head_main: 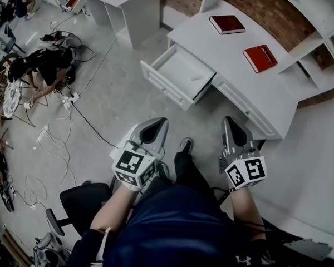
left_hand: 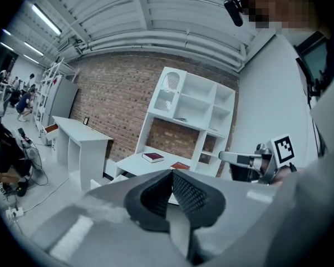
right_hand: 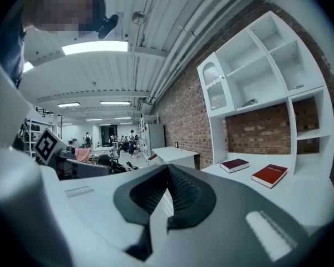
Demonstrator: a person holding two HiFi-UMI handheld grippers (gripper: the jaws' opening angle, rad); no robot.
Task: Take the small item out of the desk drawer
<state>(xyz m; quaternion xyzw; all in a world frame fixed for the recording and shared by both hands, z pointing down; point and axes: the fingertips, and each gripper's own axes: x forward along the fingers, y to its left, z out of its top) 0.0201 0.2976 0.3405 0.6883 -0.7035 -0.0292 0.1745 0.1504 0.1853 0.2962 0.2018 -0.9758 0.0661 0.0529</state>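
Cool, even light comes from ceiling strip lamps point(right_hand: 94, 48), one glaring white; shadows on the floor point(head_main: 117, 93) are soft. Both gripper views bend strongly toward dark round edges, and the left tongs point(left_hand: 171, 172), near the lens, look smeared.

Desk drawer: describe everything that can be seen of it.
The drawer is white and looks like painted wood, with a panelled front. It stands pulled well out of the white desk, level and open to the head view. Its shallow inside is pale and nearly bare. One small pale item lies on the bottom, toward the desk's edge; what it is cannot be told.
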